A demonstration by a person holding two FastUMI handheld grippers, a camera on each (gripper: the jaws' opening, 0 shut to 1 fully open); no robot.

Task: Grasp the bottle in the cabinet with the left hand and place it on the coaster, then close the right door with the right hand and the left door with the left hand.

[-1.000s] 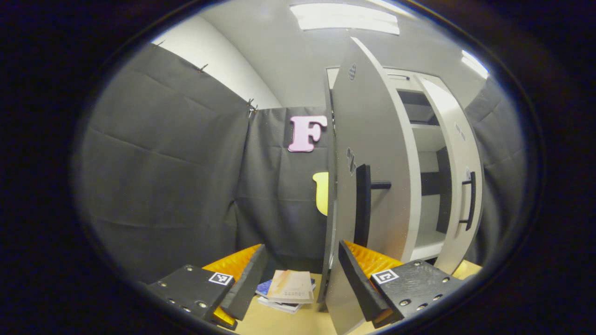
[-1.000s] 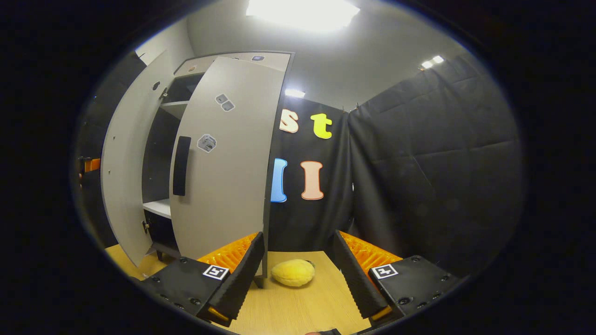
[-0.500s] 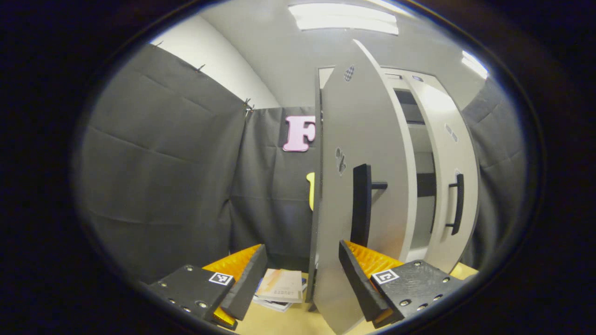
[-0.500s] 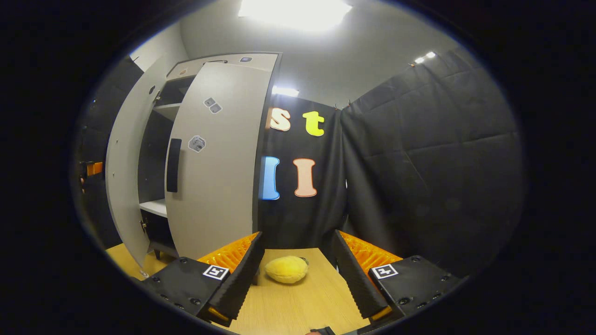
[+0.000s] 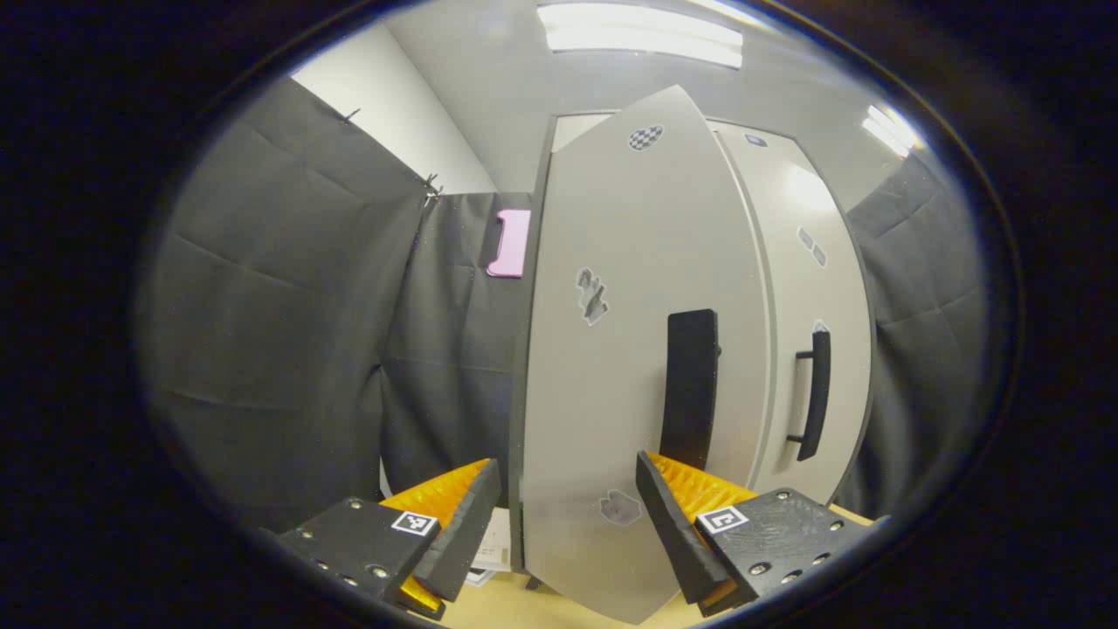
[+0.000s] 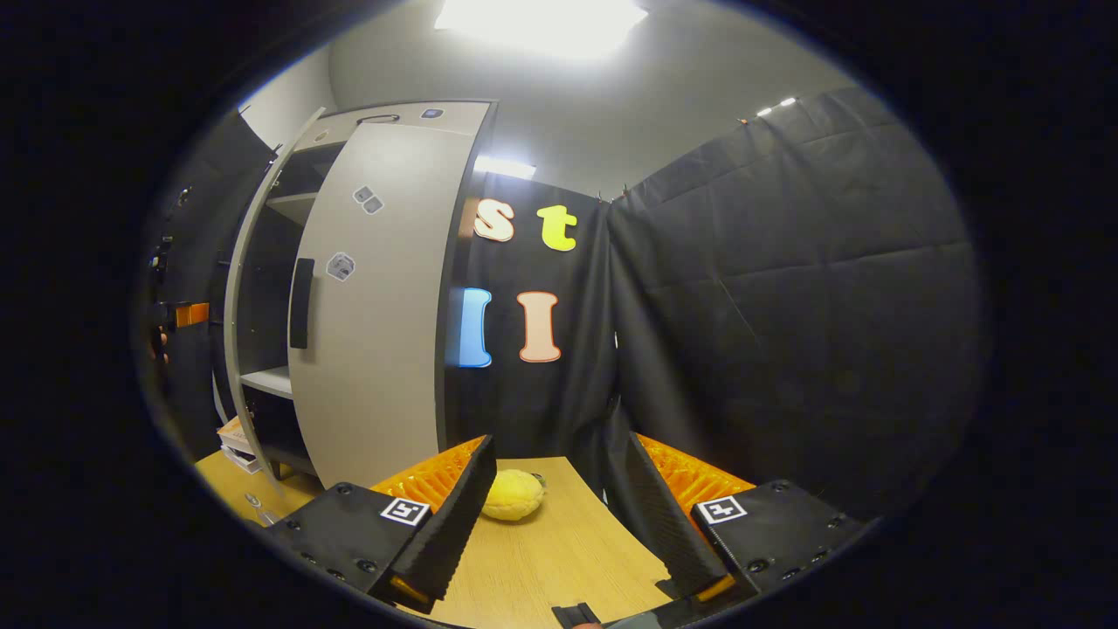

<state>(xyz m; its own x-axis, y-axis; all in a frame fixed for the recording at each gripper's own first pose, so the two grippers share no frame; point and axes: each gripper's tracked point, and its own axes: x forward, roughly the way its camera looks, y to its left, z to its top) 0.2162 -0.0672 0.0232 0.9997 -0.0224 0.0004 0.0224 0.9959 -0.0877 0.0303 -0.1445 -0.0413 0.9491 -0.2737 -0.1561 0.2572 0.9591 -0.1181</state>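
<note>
**Left door nearly shut, both tongs released**

Left gripper [image 5: 559,524]: fingers spread apart, nothing between them, sitting right up at the face of the left door [image 5: 629,349], low down under its black handle [image 5: 690,389]. Right finger [image 5: 668,533] looks at or just beside the panel; contact can't be confirmed. Judged a push with open fingers rather than a handle grab, so the door swings freely.

Right gripper [image 6: 555,515]: also spread and empty, hanging over the wooden table [image 6: 559,559], well apart from the cabinet. Likely parked out of the door's sweep, its part looks finished.

Right door [image 6: 376,306] lies close to flush against the cabinet. Left door stands edge-on from the right gripper view, with a gap showing a shelf [image 6: 266,380], so last step not yet done.

A yellow plush [image 6: 514,495] sits on the table near the right gripper. Books [image 6: 234,437] lie beside the cabinet foot.

Bottle and coaster: can't locate either.
</note>
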